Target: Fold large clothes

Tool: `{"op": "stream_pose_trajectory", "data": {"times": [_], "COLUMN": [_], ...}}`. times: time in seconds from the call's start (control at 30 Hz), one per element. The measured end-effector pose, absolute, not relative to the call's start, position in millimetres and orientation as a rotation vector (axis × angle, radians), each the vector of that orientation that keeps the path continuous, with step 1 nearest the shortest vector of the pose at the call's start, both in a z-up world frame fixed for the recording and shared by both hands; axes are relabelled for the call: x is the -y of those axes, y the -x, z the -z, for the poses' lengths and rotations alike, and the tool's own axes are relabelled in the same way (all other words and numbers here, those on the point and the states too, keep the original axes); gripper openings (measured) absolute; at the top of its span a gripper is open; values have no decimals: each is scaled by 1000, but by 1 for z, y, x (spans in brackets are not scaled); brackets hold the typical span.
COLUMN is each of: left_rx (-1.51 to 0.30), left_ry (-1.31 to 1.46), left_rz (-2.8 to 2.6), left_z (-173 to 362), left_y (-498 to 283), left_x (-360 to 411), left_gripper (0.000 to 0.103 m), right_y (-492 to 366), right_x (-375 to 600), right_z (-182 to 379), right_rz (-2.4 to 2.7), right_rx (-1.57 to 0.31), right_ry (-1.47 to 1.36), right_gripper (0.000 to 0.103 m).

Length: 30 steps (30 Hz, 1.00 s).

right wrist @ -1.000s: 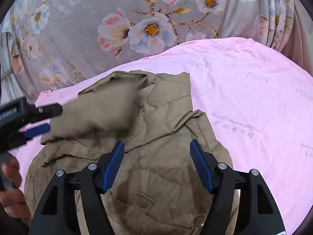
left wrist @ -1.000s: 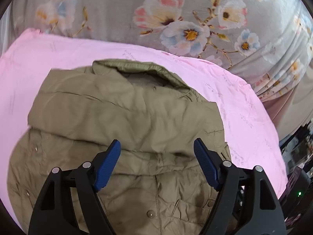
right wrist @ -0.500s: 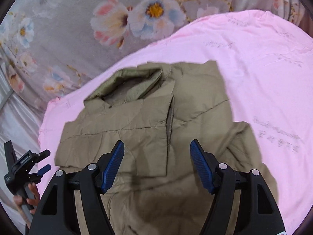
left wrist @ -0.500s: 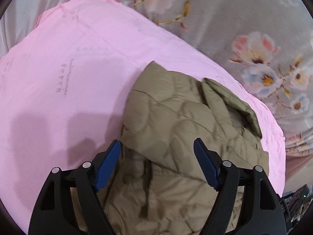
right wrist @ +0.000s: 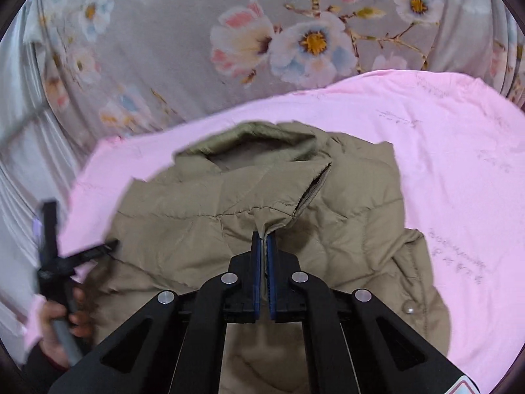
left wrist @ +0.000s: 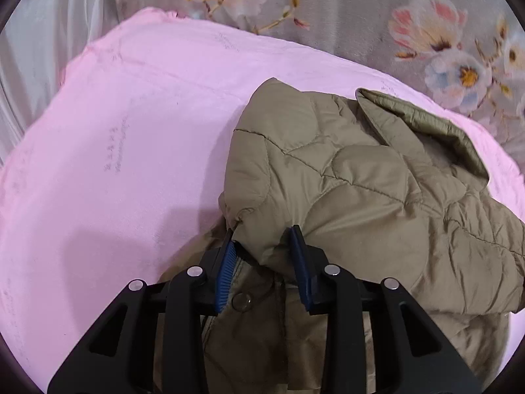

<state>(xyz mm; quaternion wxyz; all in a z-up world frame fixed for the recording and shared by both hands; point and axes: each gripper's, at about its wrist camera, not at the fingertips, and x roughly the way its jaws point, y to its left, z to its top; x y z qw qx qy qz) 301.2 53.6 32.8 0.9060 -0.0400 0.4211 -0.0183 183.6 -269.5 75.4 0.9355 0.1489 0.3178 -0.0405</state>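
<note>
An olive quilted jacket [left wrist: 361, 197] lies on a pink sheet [left wrist: 131, 131], collar at the far side, both sleeves folded across the body. My left gripper [left wrist: 264, 246] is shut on a thick fold at the jacket's left edge. In the right wrist view the same jacket [right wrist: 344, 203] fills the middle. My right gripper [right wrist: 263, 239] is shut on the sleeve cuff lying across the chest, its blue pads nearly touching. The left gripper [right wrist: 108, 246] and the hand holding it show at the left of that view.
A grey floral curtain [right wrist: 295, 32] hangs behind the pink sheet [right wrist: 459, 164]. Pale draped fabric [left wrist: 49, 49] is at the far left. A snap button [left wrist: 241, 300] shows on the jacket's front below my left gripper.
Both grippers were open above the jacket. Now both have dropped to it and closed, the left on the jacket's left fold, the right on the sleeve cuff.
</note>
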Motion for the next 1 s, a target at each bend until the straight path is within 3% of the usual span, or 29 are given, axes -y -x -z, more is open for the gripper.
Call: {"op": "stream_pose_trajectory", "data": {"times": [0.23, 0.53, 0.67, 0.73, 0.8, 0.83, 1.0], "left_rx": [-838, -815, -800, -766, -733, -712, -730], "left_ry": [25, -12, -9, -10, -7, -1, -22], "left_rz": [9, -11, -10, -6, -6, -5, 14], "left_z": [-30, -39, -54, -70, -86, -95, -91], "left_y": [-299, -295, -292, -292, -295, -299, -328], "left_x": [-45, -42, -44, -43, -39, -36, -14], "left_gripper": [31, 32, 33, 36, 51, 54, 55], "right_y": [-206, -191, -179, -180, -189, -196, -237], "right_x": [275, 274, 280, 279, 272, 268, 249], "right_z": [-21, -36, -66, -82, -95, -98, -80], "right_rz": [129, 165, 173, 160, 122, 101, 60], "right_rx": [-790, -795, -715, -674, -655, -651, -734], "right_ry": [-296, -257, -287, -284, -278, -277, -260], "right_gripper": [6, 19, 26, 27, 27, 27, 22]}}
